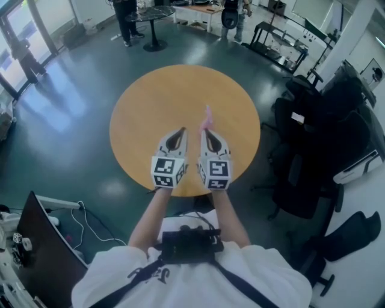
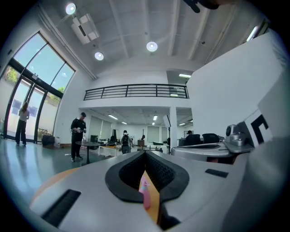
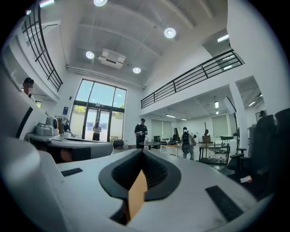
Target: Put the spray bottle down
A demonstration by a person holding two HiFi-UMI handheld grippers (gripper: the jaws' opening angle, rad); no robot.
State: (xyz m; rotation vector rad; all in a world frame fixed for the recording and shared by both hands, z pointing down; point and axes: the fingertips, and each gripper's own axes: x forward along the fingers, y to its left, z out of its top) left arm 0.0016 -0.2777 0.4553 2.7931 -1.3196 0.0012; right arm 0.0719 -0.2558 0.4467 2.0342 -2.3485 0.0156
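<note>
A small pink spray bottle (image 1: 207,117) stands upright on the round wooden table (image 1: 144,114), just beyond my right gripper's tips and apart from them. Both grippers hover side by side over the table's near edge, pointing level. My left gripper (image 1: 181,130) is shut, with nothing held. In the left gripper view the bottle (image 2: 145,193) and a strip of table show through the slit behind the closed tips of my left gripper (image 2: 145,153). My right gripper (image 1: 204,130) is shut and empty too. In the right gripper view only the table (image 3: 136,199) shows behind the tips of my right gripper (image 3: 142,154).
Black office chairs (image 1: 313,150) crowd the floor right of the table. A dark panel with white cables (image 1: 78,225) lies at lower left. Further back, people stand round a small black table (image 1: 153,18) and a white desk (image 1: 201,12).
</note>
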